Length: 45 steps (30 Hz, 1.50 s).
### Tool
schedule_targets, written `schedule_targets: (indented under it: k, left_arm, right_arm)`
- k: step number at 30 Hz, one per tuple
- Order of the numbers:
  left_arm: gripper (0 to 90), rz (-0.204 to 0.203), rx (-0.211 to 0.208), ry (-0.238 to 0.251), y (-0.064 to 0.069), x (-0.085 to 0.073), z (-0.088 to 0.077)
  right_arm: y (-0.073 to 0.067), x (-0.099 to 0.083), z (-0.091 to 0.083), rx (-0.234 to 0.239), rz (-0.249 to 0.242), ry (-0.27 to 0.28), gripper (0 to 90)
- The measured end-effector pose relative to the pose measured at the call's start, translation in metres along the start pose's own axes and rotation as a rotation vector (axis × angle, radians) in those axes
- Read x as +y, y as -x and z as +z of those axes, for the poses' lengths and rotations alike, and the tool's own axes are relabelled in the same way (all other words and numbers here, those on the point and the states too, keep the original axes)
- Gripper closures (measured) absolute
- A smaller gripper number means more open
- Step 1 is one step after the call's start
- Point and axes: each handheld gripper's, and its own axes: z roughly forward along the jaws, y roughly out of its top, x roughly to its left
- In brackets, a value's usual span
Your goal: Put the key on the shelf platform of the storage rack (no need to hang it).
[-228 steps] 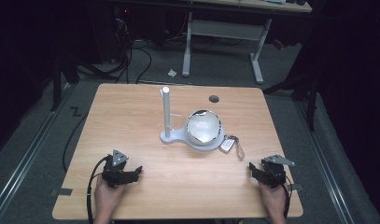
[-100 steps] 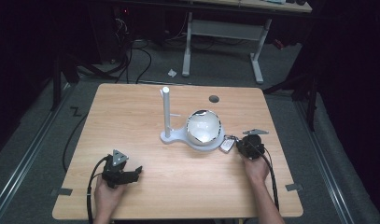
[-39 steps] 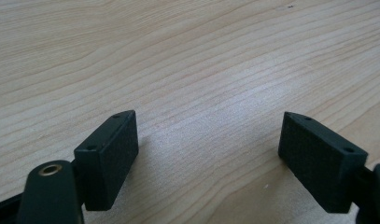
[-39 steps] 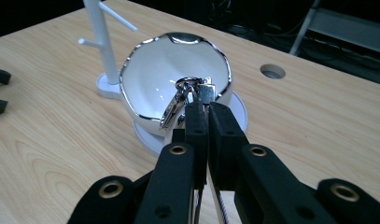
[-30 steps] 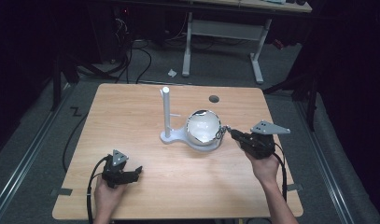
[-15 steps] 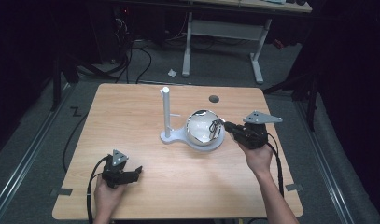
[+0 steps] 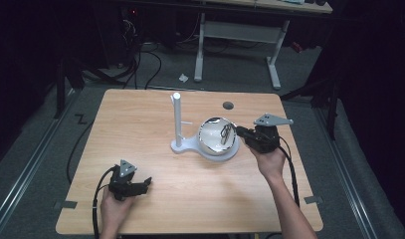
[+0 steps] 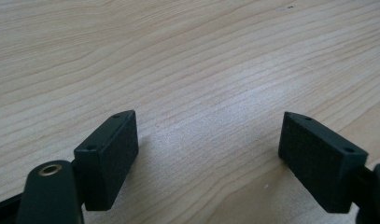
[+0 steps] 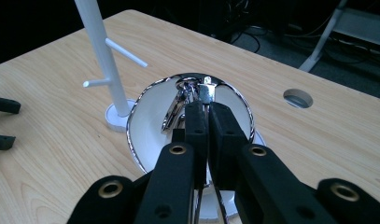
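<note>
Chrome bowl sits on the white stand's base, and our right gripper is over its near rim with jaws pinched shut on a key ring with keys. In the right gripper view the keys hang straight ahead of the closed pads, dangling over the bowl's hollow; we can't tell if the lower end touches the inside.

Key relation: the white stand's post is ahead and to the left of our right gripper, just past the bowl. Two thin pegs stick out sideways from the post; the upper one points roughly toward our right side, the lower one runs left. The key bunch's long axis runs roughly along the jaw line, ring end forward, so if we're hanging it, we judge the ring needs to travel forward-left and up to clear the bowl rim, then slide along a peg's axis from its free tip.

Right hand is clearly the nearer one. Left gripper rests well apart on the wooden table, behind and far left of our working gripper; in its own view its jaws stand wide apart over bare wood, holding nothing.

Risk as we see it: the ring may swing and miss a thin peg.
</note>
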Motion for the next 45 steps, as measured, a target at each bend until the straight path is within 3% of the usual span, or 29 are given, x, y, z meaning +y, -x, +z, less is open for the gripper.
schedule_targets:
  k: [13, 27, 38, 45]
  left_arm:
    - [20.3, -0.001, 0.002, 0.002, 0.000, 0.000, 0.000]
    - [20.3, 0.000, 0.003, 0.002, 0.000, 0.000, 0.000]
    - [20.4, 0.000, 0.003, 0.001, 0.000, 0.000, 0.000]
    - [20.3, 0.000, 0.003, 0.001, 0.000, 0.000, 0.000]
  right_arm:
    - [0.004, -0.004, 0.021, -0.018, 0.006, -0.050, 87.0]
    - [0.006, -0.012, 0.039, 0.004, 0.027, -0.096, 86.9]
    - [0.000, -0.014, 0.052, -0.002, 0.001, -0.111, 86.9]
    - [0.000, -0.014, 0.059, 0.003, 0.015, -0.115, 86.8]
